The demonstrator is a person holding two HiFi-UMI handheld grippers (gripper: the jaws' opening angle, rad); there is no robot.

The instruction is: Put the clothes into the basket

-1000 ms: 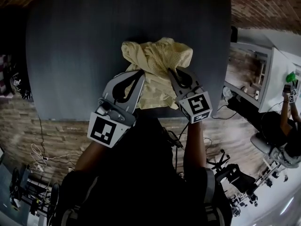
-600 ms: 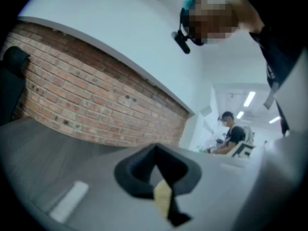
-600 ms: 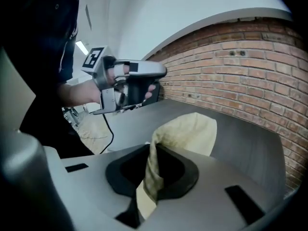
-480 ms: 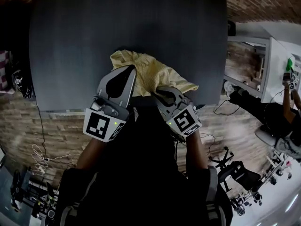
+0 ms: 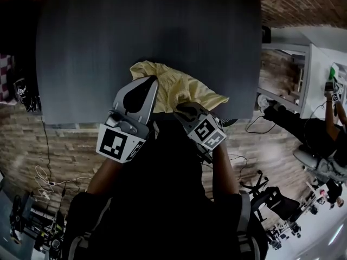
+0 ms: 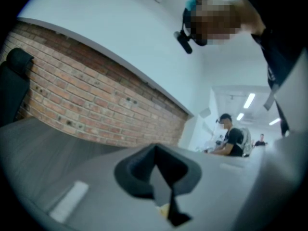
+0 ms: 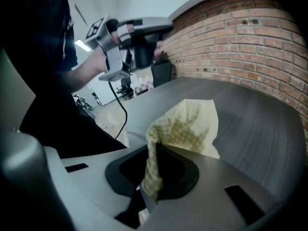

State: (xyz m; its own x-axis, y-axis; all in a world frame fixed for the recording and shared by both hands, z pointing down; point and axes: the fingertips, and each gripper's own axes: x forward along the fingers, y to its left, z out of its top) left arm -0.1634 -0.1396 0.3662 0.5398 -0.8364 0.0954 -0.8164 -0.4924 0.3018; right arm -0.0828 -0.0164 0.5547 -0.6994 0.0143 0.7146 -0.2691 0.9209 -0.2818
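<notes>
**Cloth gripped at the table edge, no basket in sight**

The yellow cloth (image 5: 181, 88) lies bunched on the dark table (image 5: 135, 31), at the 6 o'clock edge nearest the person. The left gripper (image 5: 150, 83) is on it at its 9 o'clock side and the right gripper (image 5: 183, 108) at its 5 o'clock corner. By my reading the pickup is done, while the carry and the drop are both left. No basket appears in any view, so where the cloth must go cannot be told.

The head view places both grippers on the cloth but hides the contact itself. The right gripper view settles that for its side: a twisted fold runs down between the jaws and is pinched there, with the rest fanning out toward 1 o'clock over the tabletop. The left gripper view shows its jaws pressed together with only a sliver of yellow caught low between them, so the hold looks thin. Beyond them it shows a brick wall (image 6: 96, 95).
</notes>
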